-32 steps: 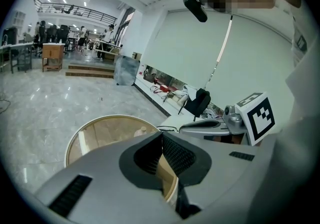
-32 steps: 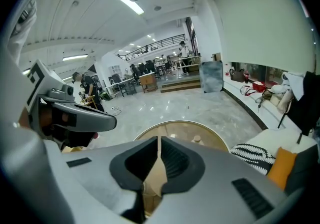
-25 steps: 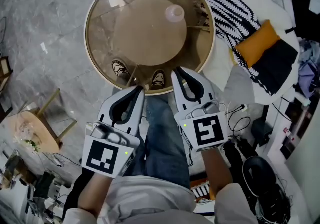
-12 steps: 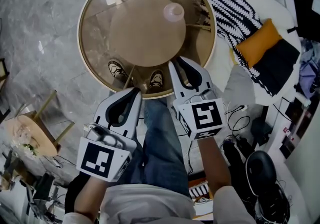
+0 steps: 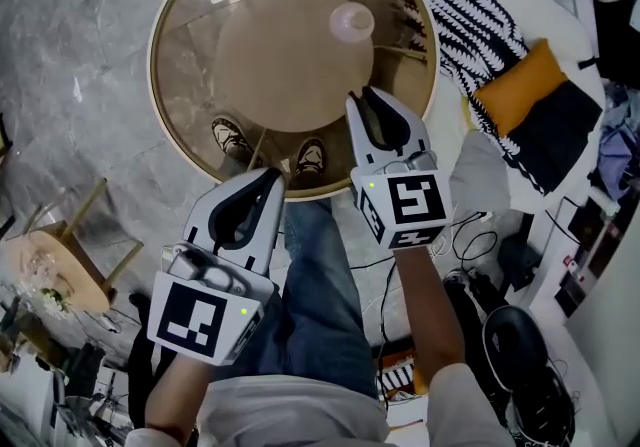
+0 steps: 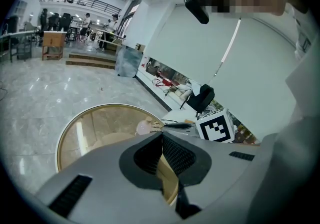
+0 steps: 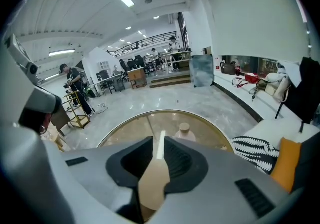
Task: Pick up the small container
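The small container (image 5: 351, 23), pale pink with a round lid, stands on the far right part of a round glass table with a gold rim (image 5: 153, 63). My right gripper (image 5: 371, 96) hovers over the table's near edge, short of the container and pointing at it. Its jaws are opening with a narrow gap and nothing between them. In the right gripper view the container (image 7: 184, 131) sits just beyond the jaw tips (image 7: 160, 141). My left gripper (image 5: 271, 177) is shut and empty, held back over my lap, near the table's edge. The left gripper view shows the container (image 6: 144, 127) far ahead.
A black-and-white striped cloth (image 5: 462, 27) and an orange cushion (image 5: 515, 85) lie on a white seat to the right. A small wooden side table (image 5: 60, 260) stands at the lower left. My shoes (image 5: 312, 156) show through the glass. Cables lie on the floor at right.
My right gripper has moved forward over the table's near edge toward the container. The left gripper has drifted back and a little left.
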`<state>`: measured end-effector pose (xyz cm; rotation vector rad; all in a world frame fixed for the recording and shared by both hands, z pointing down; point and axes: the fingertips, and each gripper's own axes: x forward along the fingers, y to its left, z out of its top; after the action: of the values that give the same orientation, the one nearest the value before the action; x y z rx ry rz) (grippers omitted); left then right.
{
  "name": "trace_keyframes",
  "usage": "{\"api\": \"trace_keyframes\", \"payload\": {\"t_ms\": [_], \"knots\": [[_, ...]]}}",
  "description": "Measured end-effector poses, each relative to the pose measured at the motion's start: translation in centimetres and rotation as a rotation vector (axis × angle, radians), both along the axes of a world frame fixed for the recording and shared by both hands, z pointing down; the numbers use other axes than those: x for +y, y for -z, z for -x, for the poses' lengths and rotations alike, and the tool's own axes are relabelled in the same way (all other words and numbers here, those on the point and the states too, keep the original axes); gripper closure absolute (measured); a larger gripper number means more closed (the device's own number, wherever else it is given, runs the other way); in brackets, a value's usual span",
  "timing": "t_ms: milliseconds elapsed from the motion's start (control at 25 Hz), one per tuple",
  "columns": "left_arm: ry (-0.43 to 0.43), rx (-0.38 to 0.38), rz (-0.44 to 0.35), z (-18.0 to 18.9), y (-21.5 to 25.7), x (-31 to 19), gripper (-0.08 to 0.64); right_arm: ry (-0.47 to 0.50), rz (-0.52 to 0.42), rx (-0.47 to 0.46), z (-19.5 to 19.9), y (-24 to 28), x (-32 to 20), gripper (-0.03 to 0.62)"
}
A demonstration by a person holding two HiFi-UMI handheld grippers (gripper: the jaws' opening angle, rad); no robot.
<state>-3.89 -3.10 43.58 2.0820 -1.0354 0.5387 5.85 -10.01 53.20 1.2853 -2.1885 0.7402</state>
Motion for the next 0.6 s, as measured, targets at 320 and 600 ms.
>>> {"api": "trace_keyframes", "payload": {"t_ms": [320, 600], "knots": [[0.001, 0.01, 0.003, 0.3, -0.6, -0.6, 0.541, -0.036, 0.002, 0.013, 0.0, -2.2, -2.3, 0.499], [0.028, 0.028, 0.002, 1.6, -0.5, -1.5, 0.541, -0.071, -0.019, 0.071, -0.1, -4.1, -4.1, 0.495]]}}
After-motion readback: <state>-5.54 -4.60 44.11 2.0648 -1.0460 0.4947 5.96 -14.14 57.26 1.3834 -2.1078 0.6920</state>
